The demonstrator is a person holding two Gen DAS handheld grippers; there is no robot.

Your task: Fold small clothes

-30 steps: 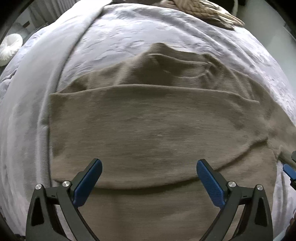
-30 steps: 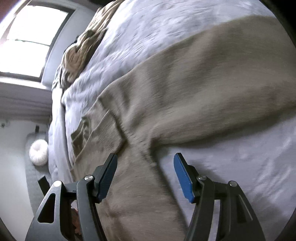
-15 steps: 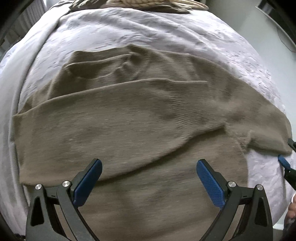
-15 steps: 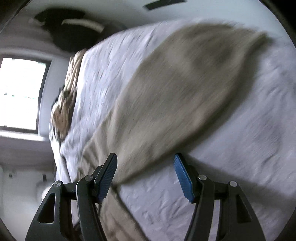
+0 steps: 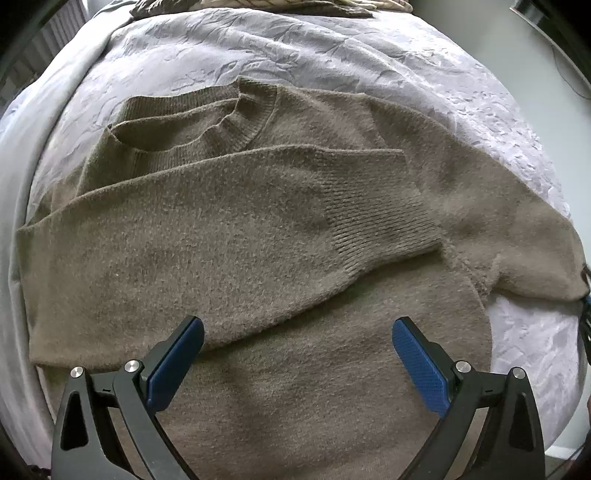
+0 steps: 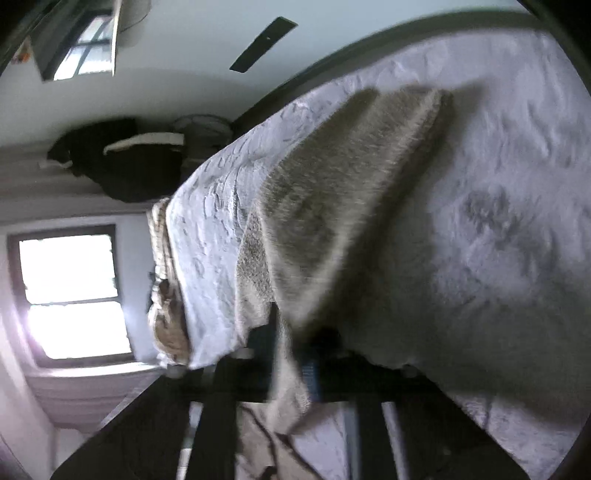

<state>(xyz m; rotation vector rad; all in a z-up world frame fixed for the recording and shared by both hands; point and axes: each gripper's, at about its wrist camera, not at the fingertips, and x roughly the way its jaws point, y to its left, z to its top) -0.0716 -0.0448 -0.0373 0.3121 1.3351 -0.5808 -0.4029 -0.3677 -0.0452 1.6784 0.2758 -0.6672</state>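
A taupe knit sweater (image 5: 258, 236) lies flat on a pale lilac bedspread (image 5: 332, 51). Its left sleeve is folded across the chest, with the ribbed cuff (image 5: 380, 206) ending right of centre. My left gripper (image 5: 295, 350) is open and empty, hovering over the sweater's lower body. My right gripper (image 6: 288, 354) is shut on the sweater's right sleeve (image 6: 332, 206), near the underarm. The sleeve stretches away from it across the bed to its cuff (image 6: 417, 103). The right gripper's tip shows at the left wrist view's right edge (image 5: 585, 295).
A beige knitted throw (image 5: 295, 3) lies at the far end of the bed. In the right wrist view a bright window (image 6: 70, 291), a dark bag (image 6: 125, 158) and the bed's dark edge (image 6: 332, 62) appear. Bedspread surrounds the sweater on all sides.
My right gripper swung along the right sleeve, rolled sideways and closed on it. My left gripper stayed open and drew back, so more of the sweater shows.
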